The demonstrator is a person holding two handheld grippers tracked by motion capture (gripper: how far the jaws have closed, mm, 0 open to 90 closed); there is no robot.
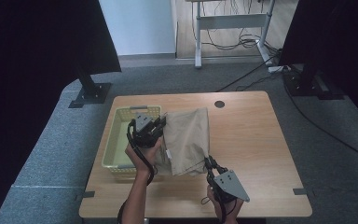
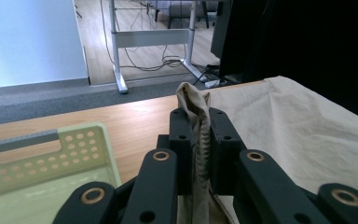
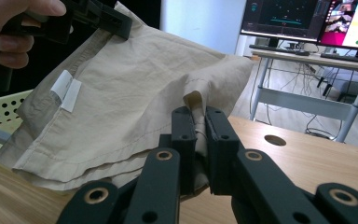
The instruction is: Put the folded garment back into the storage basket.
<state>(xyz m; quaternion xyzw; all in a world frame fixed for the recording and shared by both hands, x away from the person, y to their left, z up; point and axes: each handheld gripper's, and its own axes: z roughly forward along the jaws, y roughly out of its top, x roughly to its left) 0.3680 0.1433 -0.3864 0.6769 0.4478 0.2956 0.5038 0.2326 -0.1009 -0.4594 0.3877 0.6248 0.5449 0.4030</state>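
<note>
Above the tabletop, a beige cloth is pinched at two edges by the left gripper and right gripper, beside a pale green basket.

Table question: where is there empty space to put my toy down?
The right half of the table, between the beige cloth and the right edge, is bare. So is the front strip. The left is crowded: yellow basket, cloth, and the left gripper and right gripper pinching it.

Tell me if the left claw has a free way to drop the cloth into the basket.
Probably yes: the left claw, shut on the beige cloth, sits right at the open basket. The right claw grips the other end.
</note>
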